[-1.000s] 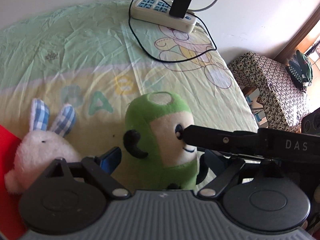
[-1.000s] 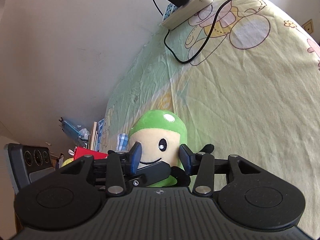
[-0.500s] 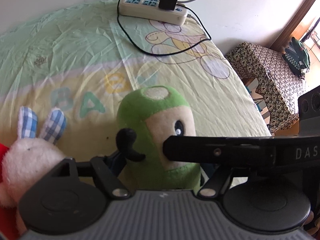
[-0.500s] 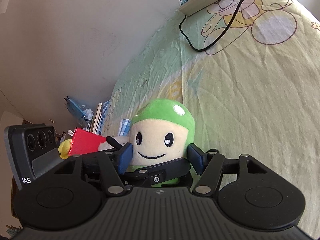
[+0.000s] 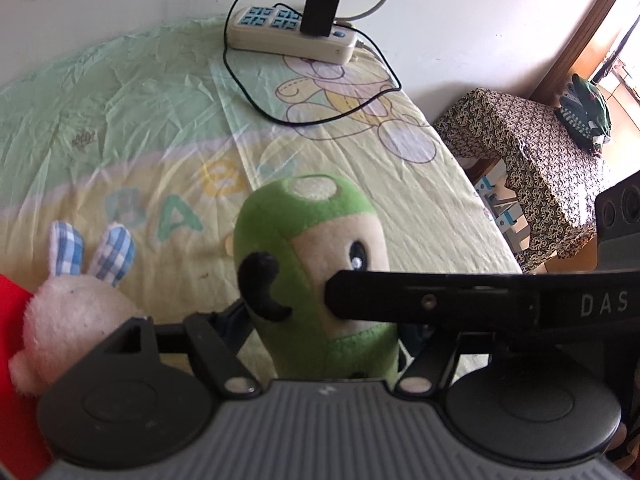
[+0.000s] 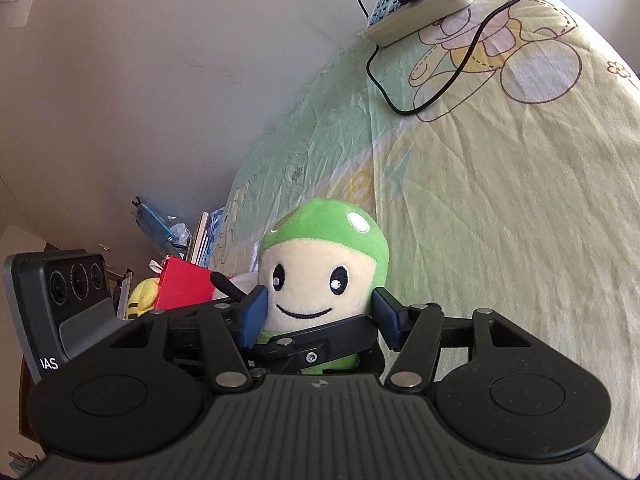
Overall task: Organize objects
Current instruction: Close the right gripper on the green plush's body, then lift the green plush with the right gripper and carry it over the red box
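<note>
A green plush doll (image 5: 316,264) with a cream face stands upright on the bed (image 5: 160,120), near the front edge of a pale green and yellow sheet printed with a bear and the letters BABY. The left gripper (image 5: 324,336) has the doll's lower body between its fingers and its jaws are closing; the pads are hidden behind the plush and the frame, so I cannot tell whether they press on it. The right gripper (image 6: 318,312) reaches in from the doll's face side, its blue fingers (image 6: 252,314) standing to either side of the cheeks with a small gap, not pressing, the jaws closing a little. Just left of the doll lies a white rabbit toy (image 5: 76,300) with blue checked ears, touching something red (image 5: 12,360). At the far end of the bed a power strip (image 5: 292,36) carries a black charger (image 5: 320,8), its cable looping over the sheet. To the right, beyond the bed, stands a stool under patterned cloth (image 5: 532,160).
</note>
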`<action>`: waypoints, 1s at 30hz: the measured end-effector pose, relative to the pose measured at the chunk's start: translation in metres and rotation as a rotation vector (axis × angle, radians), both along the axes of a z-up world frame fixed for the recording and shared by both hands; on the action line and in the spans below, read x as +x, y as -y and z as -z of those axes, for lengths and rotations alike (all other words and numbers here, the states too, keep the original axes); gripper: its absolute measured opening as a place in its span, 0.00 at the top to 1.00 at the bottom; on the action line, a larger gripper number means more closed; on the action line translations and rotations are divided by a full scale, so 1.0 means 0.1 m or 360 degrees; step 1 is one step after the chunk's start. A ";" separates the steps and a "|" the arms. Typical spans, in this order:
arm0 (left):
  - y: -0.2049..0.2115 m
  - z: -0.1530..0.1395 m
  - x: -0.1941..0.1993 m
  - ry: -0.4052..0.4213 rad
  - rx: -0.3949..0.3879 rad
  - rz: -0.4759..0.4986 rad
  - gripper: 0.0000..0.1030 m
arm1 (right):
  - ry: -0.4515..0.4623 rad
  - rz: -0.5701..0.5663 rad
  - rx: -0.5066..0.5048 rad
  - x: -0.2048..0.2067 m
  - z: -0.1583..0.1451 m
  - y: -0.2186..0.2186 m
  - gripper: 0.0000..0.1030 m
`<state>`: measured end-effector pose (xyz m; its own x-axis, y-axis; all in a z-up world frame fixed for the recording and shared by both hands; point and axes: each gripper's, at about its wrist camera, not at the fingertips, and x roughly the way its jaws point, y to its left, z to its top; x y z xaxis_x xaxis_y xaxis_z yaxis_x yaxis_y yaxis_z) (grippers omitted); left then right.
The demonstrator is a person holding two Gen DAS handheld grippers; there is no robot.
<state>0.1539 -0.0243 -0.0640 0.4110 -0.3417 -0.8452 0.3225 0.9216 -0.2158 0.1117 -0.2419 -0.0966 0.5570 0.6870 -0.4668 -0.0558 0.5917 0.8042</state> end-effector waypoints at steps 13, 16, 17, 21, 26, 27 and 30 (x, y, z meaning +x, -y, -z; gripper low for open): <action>-0.02 -0.26 -0.54 0.0030 0.0034 0.0038 0.31 | 0.0033 -0.0010 -0.0009 -0.50 -0.19 -0.17 0.42; -0.05 -0.29 -0.71 0.0035 0.0040 0.0044 0.31 | 0.0036 -0.0017 -0.0010 -0.63 -0.22 -0.23 0.42; -0.06 -0.31 -0.75 0.0038 0.0041 0.0045 0.31 | 0.0038 -0.0019 -0.0010 -0.67 -0.23 -0.26 0.42; -0.12 -0.37 -0.94 0.0048 0.0038 0.0050 0.31 | 0.0045 -0.0009 -0.0013 -0.86 -0.29 -0.35 0.42; -0.22 -0.45 -1.19 0.0057 0.0035 0.0080 0.31 | 0.0044 -0.0006 -0.0024 -1.07 -0.37 -0.51 0.42; -0.25 -0.47 -1.25 0.0063 0.0035 0.0092 0.31 | 0.0048 -0.0006 -0.0028 -1.12 -0.39 -0.55 0.42; -0.34 -0.54 -1.42 0.0099 0.0039 0.0134 0.31 | 0.0068 0.0001 -0.0039 -1.28 -0.46 -0.69 0.42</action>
<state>0.0116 0.0102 -0.0098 0.4337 -0.3568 -0.8274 0.4109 0.8955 -0.1708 -0.0159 -0.1727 -0.0506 0.5775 0.6752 -0.4589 -0.0895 0.6111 0.7865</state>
